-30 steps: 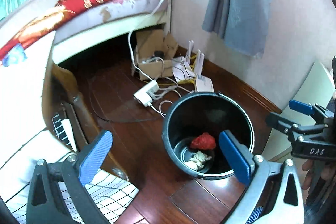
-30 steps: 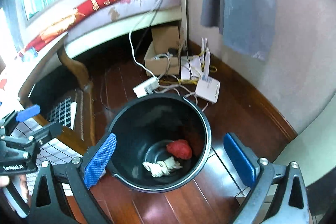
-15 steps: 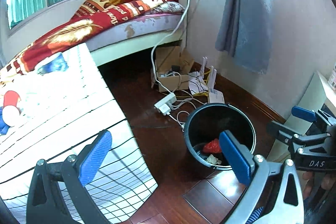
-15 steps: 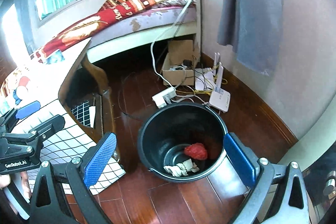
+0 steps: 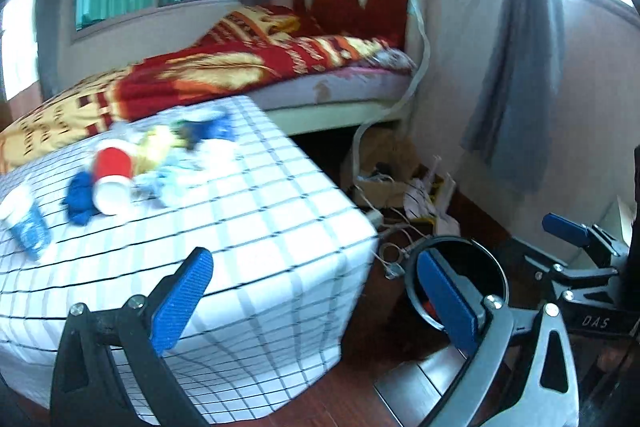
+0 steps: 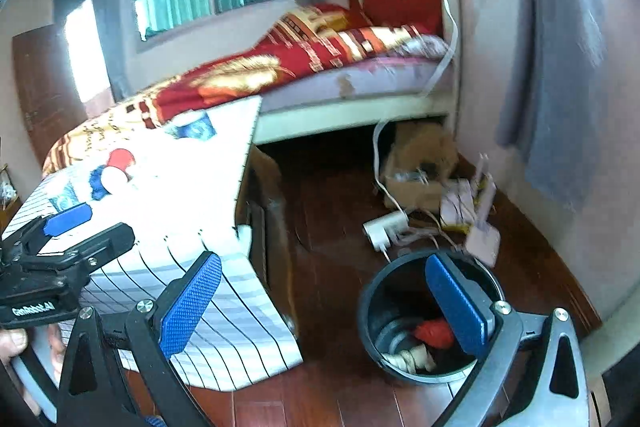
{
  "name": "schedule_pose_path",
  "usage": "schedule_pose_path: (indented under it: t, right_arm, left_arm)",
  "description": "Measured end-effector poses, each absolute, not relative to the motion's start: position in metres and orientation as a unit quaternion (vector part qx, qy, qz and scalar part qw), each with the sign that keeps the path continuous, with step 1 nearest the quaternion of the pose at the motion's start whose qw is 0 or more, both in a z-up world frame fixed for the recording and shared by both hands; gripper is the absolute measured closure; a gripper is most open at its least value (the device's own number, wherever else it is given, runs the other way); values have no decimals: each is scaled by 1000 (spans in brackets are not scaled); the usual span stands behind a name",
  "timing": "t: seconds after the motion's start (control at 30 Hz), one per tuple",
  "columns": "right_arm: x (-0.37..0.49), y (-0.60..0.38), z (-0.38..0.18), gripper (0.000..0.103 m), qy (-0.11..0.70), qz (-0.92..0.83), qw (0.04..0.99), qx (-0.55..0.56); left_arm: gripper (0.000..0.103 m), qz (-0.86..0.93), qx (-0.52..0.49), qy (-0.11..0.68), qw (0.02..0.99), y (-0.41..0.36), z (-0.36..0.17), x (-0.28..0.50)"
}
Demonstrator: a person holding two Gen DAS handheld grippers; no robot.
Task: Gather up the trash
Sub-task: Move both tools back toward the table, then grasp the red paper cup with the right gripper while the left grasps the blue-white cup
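On the far left of the bench (image 5: 280, 227), which wears a white checked cloth, a blue-patterned paper cup (image 5: 26, 223) lies near the edge. Next to it is a blue crumpled scrap (image 5: 80, 197), touching a red paper cup (image 5: 112, 181) lying on its side. Right of that sits a blurred heap of pale, yellow and blue wrappers (image 5: 188, 143). The left gripper (image 5: 316, 297) hangs above the bench's near corner with its fingers (image 5: 180, 301) spread wide and nothing between them. Further right, on the wooden floor beside the bench, stands the black bucket (image 6: 370, 311), holding a red wad (image 6: 434, 333) and a whitish crumpled piece (image 6: 408, 357). The right gripper (image 6: 324, 301) hovers by the bucket, its fingers (image 6: 456, 307) likewise spread and empty. Behind the bucket a white power strip (image 6: 386, 225) and tangled cables lie on the floor, with the bed (image 6: 320, 67) along the wall
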State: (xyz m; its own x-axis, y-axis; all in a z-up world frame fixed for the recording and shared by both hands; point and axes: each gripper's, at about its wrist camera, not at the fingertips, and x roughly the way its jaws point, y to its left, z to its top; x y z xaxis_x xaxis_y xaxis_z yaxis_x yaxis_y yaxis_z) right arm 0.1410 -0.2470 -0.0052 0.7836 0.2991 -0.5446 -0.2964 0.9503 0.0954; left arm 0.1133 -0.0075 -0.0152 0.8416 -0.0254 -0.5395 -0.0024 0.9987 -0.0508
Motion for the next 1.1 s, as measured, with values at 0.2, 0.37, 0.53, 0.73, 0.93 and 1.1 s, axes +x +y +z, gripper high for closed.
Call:
schedule_pose_path:
  t: [0.2, 0.37, 0.53, 0.73, 0.93, 1.1]
  right_arm:
    - [152, -185, -2, 0, 317, 217, 923, -27]
    - [157, -133, 2, 0, 308, 264, 913, -41]
    - [166, -74, 6, 0, 302, 315, 898, -52]
    - [179, -6, 4, 14, 302, 354, 882, -81]
    - [198, 52, 0, 23, 304, 375, 870, -96]
    - [221, 83, -4, 24, 315, 377, 866, -91]
  left_arm:
    - [1, 74, -36, 267, 960, 46, -13, 95]
    - [1, 144, -46, 260, 954, 100, -15, 80]
    - [1, 203, -68, 262, 941, 157, -24, 66]
    - [1, 249, -84, 268, 927, 212, -36, 63]
    - [3, 253, -89, 271, 925, 244, -43, 86]
    - [4, 247, -95, 264, 928, 258, -45, 102]
